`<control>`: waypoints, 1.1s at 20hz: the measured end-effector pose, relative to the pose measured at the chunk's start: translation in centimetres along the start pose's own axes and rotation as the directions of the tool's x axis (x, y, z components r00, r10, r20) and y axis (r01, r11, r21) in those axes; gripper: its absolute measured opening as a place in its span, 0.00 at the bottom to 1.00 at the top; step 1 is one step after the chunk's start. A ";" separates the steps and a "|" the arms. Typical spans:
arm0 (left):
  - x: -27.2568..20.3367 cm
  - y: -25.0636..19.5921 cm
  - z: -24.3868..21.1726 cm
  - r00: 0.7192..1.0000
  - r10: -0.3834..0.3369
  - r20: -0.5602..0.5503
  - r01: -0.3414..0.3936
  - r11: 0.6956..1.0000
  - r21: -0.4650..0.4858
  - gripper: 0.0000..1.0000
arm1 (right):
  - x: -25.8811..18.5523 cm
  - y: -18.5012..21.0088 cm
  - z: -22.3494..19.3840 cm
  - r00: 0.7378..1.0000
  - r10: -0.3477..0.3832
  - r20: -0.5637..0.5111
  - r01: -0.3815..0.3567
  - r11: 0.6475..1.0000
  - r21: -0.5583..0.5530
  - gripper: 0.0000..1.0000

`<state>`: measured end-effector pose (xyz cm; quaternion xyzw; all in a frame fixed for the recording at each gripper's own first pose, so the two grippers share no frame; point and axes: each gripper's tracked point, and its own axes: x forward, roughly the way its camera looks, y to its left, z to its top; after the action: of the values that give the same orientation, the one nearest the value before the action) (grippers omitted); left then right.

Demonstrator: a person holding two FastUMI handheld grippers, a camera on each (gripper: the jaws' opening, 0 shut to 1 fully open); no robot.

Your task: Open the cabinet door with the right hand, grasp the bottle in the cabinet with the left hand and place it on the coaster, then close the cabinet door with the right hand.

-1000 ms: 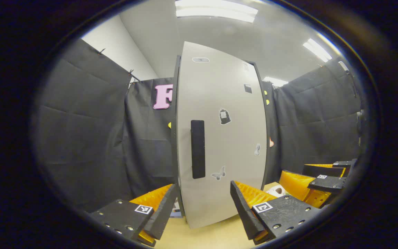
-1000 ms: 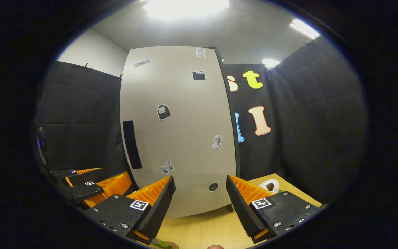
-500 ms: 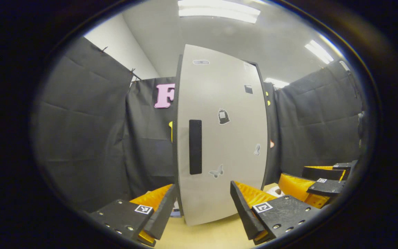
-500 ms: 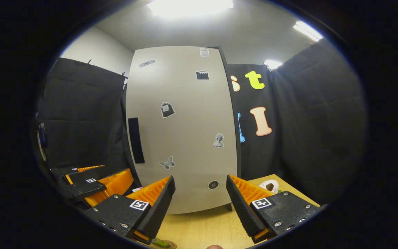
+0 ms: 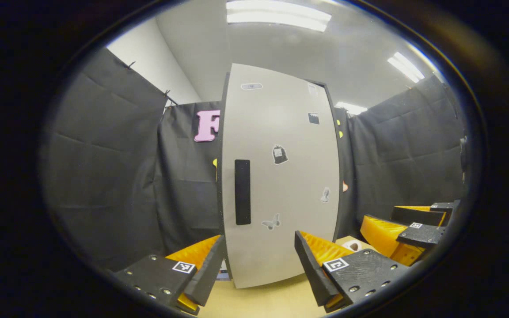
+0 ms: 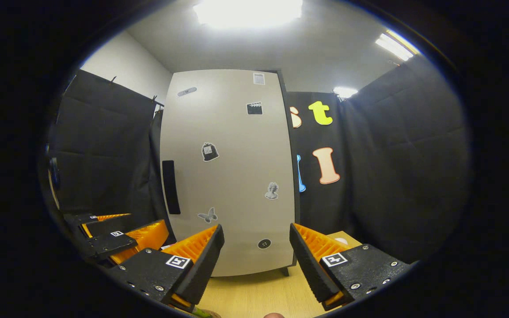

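Observation:
A tall cabinet stands on the wooden table with its grey door [image 5: 290,185] [image 6: 232,176] flat against the front. The door carries several small stickers and a black vertical handle [image 5: 242,192] [image 6: 170,187] near its left edge. My left gripper [image 5: 259,260] is open a short way in front of the door's lower part, touching nothing. My right gripper [image 6: 256,256] is also open, before the door's lower right, and appears at the right of the left gripper view [image 5: 407,229]. The left gripper appears low at the left of the right gripper view [image 6: 113,236]. The closed door hides the cabinet's inside.
The light wooden table [image 5: 272,302] [image 6: 263,293] runs under both grippers. A small white object [image 5: 352,244] [image 6: 339,241] lies on it right of the cabinet. A brown and green edge [image 6: 203,312] peeks in at the bottom. Black cloth walls close the booth.
The cabinet looks slightly smaller and lower in both views, so both grippers have drawn back a little. The door stays closed and both grippers stay open.

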<state>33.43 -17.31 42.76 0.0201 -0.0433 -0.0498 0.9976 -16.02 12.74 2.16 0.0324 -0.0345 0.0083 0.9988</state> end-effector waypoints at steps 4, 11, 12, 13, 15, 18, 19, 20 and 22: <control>-0.1 -0.1 -0.2 1.000 -0.011 -0.023 0.010 1.000 -0.011 0.89 | 0.0 -0.7 -0.4 0.999 -0.030 -0.027 0.030 0.999 0.025 0.92; 0.1 -0.8 0.0 0.999 -0.038 -0.023 0.037 0.999 -0.037 0.89 | 0.1 -0.3 -0.7 0.999 -0.032 -0.038 0.033 0.999 0.016 0.92; 0.0 -1.1 0.1 0.998 -0.052 -0.024 0.050 0.997 -0.050 0.89 | 0.3 -0.3 -0.7 0.999 -0.036 -0.037 0.036 0.999 0.017 0.92; 0.0 -1.4 0.2 0.998 -0.063 -0.022 0.061 0.996 -0.065 0.89 | 0.4 -0.3 -0.5 0.999 -0.038 -0.034 0.039 0.999 0.022 0.92; 0.1 -1.3 0.4 0.998 -0.058 -0.021 0.056 0.997 -0.062 0.89 | 0.6 -0.4 -0.7 0.998 -0.043 -0.035 0.044 0.999 0.024 0.92; 0.3 -0.9 0.2 0.999 -0.048 -0.025 0.047 0.997 -0.066 0.89 | 0.6 -0.3 -0.9 0.999 -0.038 -0.038 0.039 0.999 0.026 0.92; 0.3 -0.9 0.2 0.998 -0.048 -0.027 0.046 0.997 -0.069 0.89 | 0.6 -0.3 -0.8 0.999 -0.036 -0.037 0.037 0.999 0.022 0.92; 0.4 -0.9 0.2 0.998 -0.047 -0.029 0.045 0.997 -0.069 0.89 | 0.6 -0.3 -0.8 0.999 -0.034 -0.036 0.035 0.999 0.019 0.92; 0.5 -0.9 0.1 0.998 -0.047 -0.032 0.045 0.997 -0.070 0.89 | 0.7 -0.3 -0.7 0.999 -0.032 -0.036 0.032 0.999 0.017 0.92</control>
<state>33.81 -18.22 42.84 -0.0124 -0.0244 -0.0739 0.9969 -15.31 12.52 1.53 0.0414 -0.0160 -0.0068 0.9990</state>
